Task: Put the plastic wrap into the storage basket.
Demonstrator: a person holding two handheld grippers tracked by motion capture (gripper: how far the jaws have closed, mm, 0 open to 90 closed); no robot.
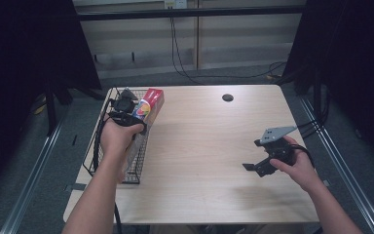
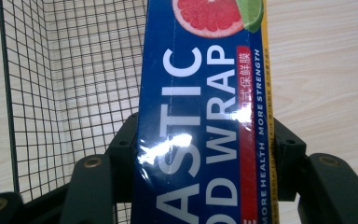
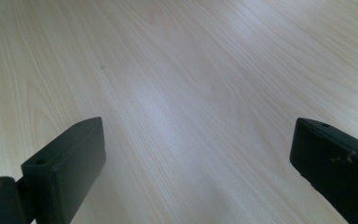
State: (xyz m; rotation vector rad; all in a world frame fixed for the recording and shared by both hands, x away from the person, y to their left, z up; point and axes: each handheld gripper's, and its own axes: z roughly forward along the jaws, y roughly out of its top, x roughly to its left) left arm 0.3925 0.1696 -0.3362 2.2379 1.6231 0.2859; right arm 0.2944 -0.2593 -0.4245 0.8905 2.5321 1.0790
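The left gripper (image 1: 126, 114) reaches forward on an outstretched forearm — its fingers (image 2: 121, 154) clamped tight on what they hold. The right gripper (image 1: 260, 163) sits low in the right hand (image 1: 297, 165), pointing left — fingers (image 3: 67, 168) spread wide apart.

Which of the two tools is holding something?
The left tool: its jaws clamp the blue plastic wrap box beside the wire basket. The right tool has its jaws apart over the bare table.

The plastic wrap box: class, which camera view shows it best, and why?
The left gripper view: the plastic wrap box is close up, lettering readable, clamped in the left gripper beside the wire basket. The high view shows it small and far off.
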